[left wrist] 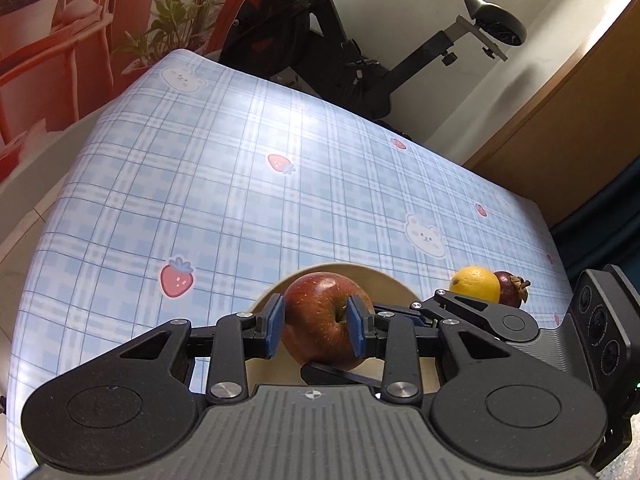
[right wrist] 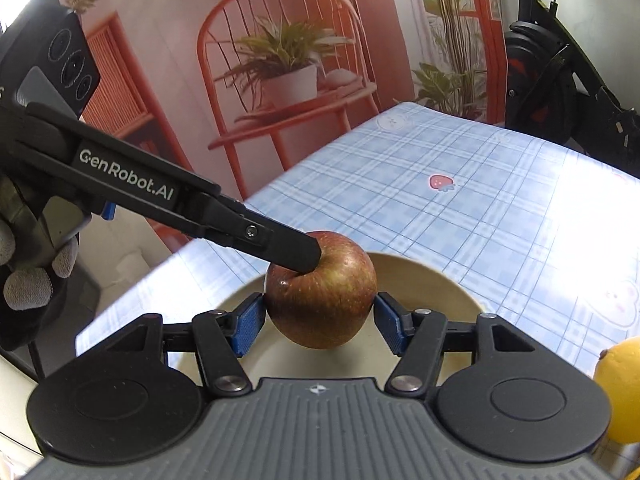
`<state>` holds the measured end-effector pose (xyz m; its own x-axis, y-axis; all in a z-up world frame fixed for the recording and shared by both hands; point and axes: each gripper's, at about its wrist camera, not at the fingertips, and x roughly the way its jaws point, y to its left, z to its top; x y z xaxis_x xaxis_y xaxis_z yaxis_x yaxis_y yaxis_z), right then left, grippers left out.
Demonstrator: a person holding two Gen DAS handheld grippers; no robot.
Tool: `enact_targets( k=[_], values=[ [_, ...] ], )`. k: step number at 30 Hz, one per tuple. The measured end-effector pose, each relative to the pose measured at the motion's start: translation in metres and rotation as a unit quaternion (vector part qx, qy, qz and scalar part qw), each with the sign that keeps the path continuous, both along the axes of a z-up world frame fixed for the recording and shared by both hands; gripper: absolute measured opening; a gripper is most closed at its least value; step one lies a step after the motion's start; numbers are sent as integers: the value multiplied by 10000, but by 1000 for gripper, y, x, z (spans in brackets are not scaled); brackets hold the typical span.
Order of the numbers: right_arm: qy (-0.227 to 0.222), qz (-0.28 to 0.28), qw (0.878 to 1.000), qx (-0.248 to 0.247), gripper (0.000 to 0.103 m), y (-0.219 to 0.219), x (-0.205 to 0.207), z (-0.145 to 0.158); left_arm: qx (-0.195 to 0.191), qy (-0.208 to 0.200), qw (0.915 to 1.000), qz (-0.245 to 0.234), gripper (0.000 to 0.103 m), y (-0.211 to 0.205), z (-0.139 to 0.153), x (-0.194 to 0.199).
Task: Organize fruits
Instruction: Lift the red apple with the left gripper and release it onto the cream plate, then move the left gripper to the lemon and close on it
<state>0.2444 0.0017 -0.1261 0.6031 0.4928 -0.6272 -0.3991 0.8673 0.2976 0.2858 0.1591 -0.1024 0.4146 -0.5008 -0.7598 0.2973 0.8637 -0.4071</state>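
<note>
A red apple (left wrist: pixel 320 316) hangs over a beige plate (left wrist: pixel 390 284) on the blue plaid tablecloth. My left gripper (left wrist: pixel 316 330) is shut on the apple, its blue pads pressing both sides. In the right wrist view the apple (right wrist: pixel 324 304) sits between my right gripper's (right wrist: pixel 320 322) blue pads (right wrist: pixel 249 326), with small gaps at each side, above the plate (right wrist: pixel 432 280). The left gripper's black finger (right wrist: pixel 280 242) reaches in from the left onto the apple's top. A lemon (left wrist: pixel 476 283) and a dark mangosteen (left wrist: pixel 512 289) lie on the cloth to the right.
The plaid tablecloth (left wrist: pixel 240 184) stretches away beyond the plate. An exercise bike (left wrist: pixel 360 48) stands past the table's far edge. A printed backdrop with an orange chair and plants (right wrist: pixel 288 80) stands behind. The lemon (right wrist: pixel 622 392) shows at the right wrist view's right edge.
</note>
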Motion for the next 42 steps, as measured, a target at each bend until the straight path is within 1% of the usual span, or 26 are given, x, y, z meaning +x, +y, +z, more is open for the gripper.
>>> enact_targets(
  k=[2, 3, 9, 12, 15, 18, 22, 24, 27, 28, 30, 32, 33, 36, 38, 42],
  values=[
    [-48, 11, 9999, -90, 63, 4, 2, -4, -7, 9, 10000, 33, 36, 2, -2, -4],
    [-70, 18, 9999, -116, 63, 5, 3, -4, 8, -6, 10000, 51, 36, 5, -7, -5],
    [-178, 170, 9993, -277, 63, 10, 5, -6, 121, -139, 9998, 99, 36, 3, -8, -7],
    [-148, 190, 9991, -363, 63, 12, 5, -6, 170, -167, 9997, 75, 36, 1, -9, -8],
    [-155, 195, 9985, -496, 63, 13, 1, -3, 210, -259, 9994, 62, 36, -1, -9, -11],
    [-208, 221, 9972, -677, 63, 13, -5, 1, 237, -237, 9994, 116, 36, -3, -9, -12],
    [-400, 152, 9955, -843, 63, 4, -22, 10, 381, -299, 9987, 127, 37, -7, -7, -14],
    [-530, 59, 9948, -869, 63, -6, -33, 15, 439, -327, 9984, 166, 38, -9, -6, -15],
    [-695, -226, 9941, -805, 63, -30, -53, 25, 579, -359, 9974, 252, 39, -12, -3, -17],
    [-746, -344, 9935, -782, 63, -40, -61, 27, 594, -343, 9973, 279, 42, -12, -1, -18],
    [-839, -540, 9915, -832, 63, -58, -77, 31, 311, -342, 9980, 434, 46, -10, 6, -22],
    [-885, -788, 9895, -824, 63, -80, -96, 32, 72, -444, 9975, 545, 46, -11, 16, -28],
    [-886, -922, 9885, -809, 63, -89, -104, 32, 37, -544, 9971, 538, 46, -16, 22, -32],
    [-844, -1388, 9845, -655, 63, -117, -123, 28, 245, -908, 9948, 381, 46, -41, 36, -45],
    [-759, -1607, 9826, -545, 63, -134, -132, 25, 329, -998, 9942, 220, 46, -62, 42, -53],
    [-738, -1806, 9786, -660, 63, -152, -146, 20, 286, -1125, 9932, -121, 46, -95, 50, -67]
  ],
)
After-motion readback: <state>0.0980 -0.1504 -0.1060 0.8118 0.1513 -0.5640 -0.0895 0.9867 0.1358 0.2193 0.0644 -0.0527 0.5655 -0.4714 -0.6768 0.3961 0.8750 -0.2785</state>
